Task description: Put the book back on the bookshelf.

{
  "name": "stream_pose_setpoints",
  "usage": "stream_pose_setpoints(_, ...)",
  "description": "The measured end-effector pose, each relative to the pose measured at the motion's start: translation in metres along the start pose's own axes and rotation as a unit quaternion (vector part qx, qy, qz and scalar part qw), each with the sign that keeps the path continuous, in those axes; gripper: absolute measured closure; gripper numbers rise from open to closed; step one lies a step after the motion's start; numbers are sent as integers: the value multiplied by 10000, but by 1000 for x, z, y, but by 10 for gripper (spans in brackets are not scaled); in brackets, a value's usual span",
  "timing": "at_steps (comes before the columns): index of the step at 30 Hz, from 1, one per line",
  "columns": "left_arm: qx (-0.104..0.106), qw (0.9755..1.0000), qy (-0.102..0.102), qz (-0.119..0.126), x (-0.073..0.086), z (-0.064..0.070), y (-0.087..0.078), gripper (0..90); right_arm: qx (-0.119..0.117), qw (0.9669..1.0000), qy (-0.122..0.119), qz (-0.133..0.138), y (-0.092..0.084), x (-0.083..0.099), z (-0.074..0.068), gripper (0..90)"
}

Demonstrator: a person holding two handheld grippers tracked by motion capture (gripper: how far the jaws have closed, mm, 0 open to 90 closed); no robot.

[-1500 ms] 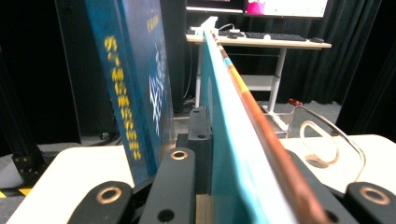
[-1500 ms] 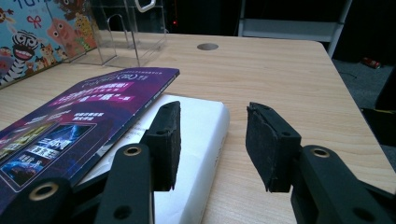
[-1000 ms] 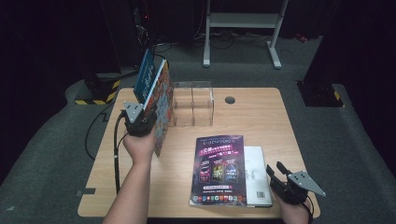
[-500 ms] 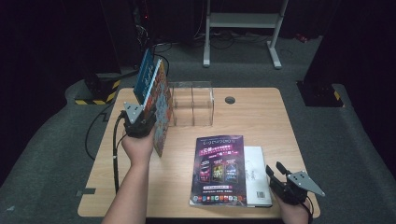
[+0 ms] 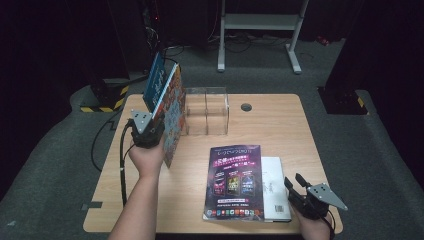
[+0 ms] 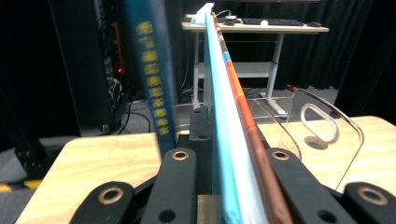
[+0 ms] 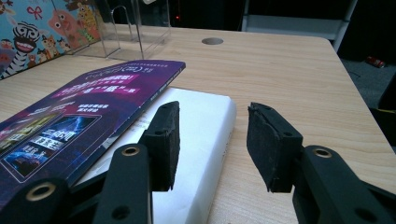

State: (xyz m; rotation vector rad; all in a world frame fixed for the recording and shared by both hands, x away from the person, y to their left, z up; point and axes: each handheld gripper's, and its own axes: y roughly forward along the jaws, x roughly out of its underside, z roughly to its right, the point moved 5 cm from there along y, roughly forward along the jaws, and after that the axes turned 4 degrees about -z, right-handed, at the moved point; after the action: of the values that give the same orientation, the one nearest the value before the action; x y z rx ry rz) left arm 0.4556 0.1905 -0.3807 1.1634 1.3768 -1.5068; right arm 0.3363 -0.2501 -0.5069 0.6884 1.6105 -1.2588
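1. The step in hand looks like shelving books: the left gripper [image 5: 150, 131] holds a thin picture book with a colourful cartoon-animal cover [image 5: 172, 117] upright on its edge, just beside the clear acrylic book stand [image 5: 206, 111] on the wooden table [image 5: 270, 125].
2. Its jaws have just been closing and are now clamped on the book, whose pale blue page edge and orange-brown spine [image 6: 243, 140] run up between them in the left gripper view.
3. A blue-spined book [image 6: 152, 70] stands just outside the left jaw, tilted.
4. The next move probably calls for swinging the gripped book sideways into a stand compartment while keeping it upright.
5. The right gripper [image 7: 212, 140] has its jaws apart and empty; ahead of its left jaw lie a white book [image 7: 201, 126] and, partly over it, a purple glossy magazine [image 7: 93, 102].
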Motion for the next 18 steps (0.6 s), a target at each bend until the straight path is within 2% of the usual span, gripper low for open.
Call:
stream_pose_setpoints(3, -8, 10000, -7, 1, -4, 1, 5, 809, -9, 10000, 2, -9, 0, 0, 0, 540)
stream_pose_setpoints(10, -88, 9998, -169, 104, -13, -1, 12, 812, 3, 10000, 13, 16, -1, 0, 2, 540)
stream_pose_setpoints(18, -167, 9995, -145, 237, -18, 0, 19, 813, 16, 10000, 18, 36, -1, -1, 2, 542)
